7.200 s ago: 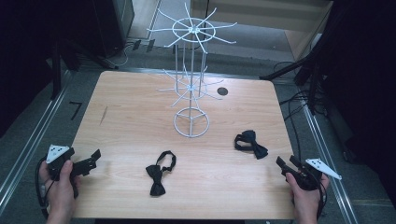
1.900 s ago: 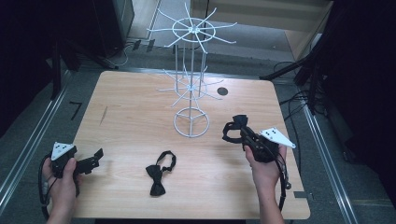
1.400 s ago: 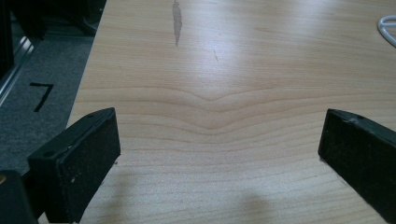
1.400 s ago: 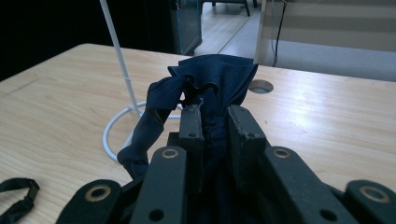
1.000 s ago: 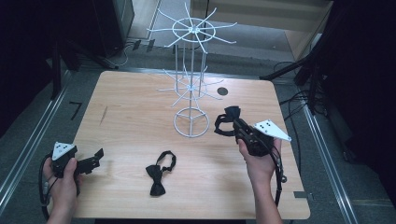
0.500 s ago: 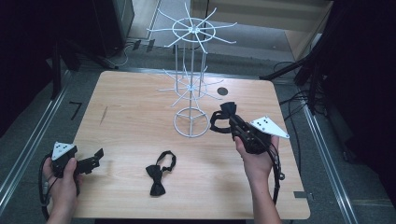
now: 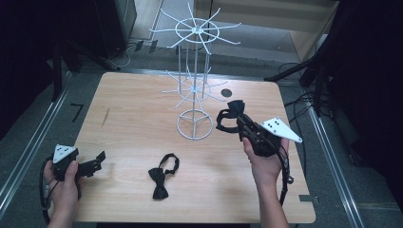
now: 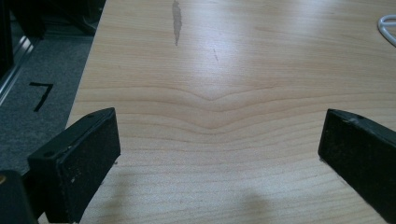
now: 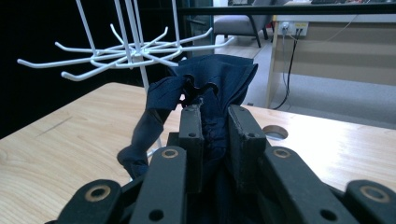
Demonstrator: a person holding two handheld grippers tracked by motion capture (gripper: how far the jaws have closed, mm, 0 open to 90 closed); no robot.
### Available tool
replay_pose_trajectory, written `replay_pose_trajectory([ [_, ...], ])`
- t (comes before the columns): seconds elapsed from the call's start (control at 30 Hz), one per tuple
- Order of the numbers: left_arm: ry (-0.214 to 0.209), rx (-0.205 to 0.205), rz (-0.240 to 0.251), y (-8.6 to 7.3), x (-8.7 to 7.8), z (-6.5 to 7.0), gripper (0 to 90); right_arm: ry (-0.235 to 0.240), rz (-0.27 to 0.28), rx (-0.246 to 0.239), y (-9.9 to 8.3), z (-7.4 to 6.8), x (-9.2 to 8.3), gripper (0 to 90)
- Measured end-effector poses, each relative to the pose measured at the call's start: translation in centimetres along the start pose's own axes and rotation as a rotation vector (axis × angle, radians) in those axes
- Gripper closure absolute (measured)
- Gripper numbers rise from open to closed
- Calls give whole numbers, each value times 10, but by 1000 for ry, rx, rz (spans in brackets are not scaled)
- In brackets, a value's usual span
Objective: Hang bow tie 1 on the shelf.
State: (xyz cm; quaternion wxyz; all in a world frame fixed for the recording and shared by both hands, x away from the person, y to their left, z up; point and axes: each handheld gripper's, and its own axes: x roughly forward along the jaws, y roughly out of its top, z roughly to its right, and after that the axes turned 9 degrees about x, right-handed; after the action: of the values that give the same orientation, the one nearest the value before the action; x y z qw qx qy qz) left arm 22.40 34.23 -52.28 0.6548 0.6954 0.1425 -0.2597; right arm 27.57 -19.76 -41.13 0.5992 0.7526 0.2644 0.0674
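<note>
The right gripper [image 7: 236,117] is squeezing a dark bow tie [image 7: 231,112] between its two black jaws. In the right gripper view the jaws are sitting close together with the dark blue cloth [image 9: 212,84] pinched between them, and a loop of its strap is hanging down on the left side. The gripper is holding this bow tie up off the table, just beside the white wire rack [image 7: 194,85]. The lower arms of the rack [image 9: 126,49] are sticking out near the cloth, a little to its left and a bit farther away.

The left gripper [image 7: 99,160] is resting at the near left corner of the wooden table [image 7: 133,109]. Its jaws are standing wide apart, and nothing is between them but bare wood [image 8: 219,116].

A second bow tie [image 7: 161,175] is lying flat on the table, between the two hands and near the front edge. It is well apart from both grippers. The round foot of the rack is sitting near the middle of the table.
</note>
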Motion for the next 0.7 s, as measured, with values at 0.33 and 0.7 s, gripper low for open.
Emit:
replay_pose_trajectory([
  [0.33,-1,0,0,0,0,0,0,10,17,-1,8,-4,-2,775],
  [0.7,-2,1,-4,0,0,0,0,20,31,-2,17,-8,-4,775],
])
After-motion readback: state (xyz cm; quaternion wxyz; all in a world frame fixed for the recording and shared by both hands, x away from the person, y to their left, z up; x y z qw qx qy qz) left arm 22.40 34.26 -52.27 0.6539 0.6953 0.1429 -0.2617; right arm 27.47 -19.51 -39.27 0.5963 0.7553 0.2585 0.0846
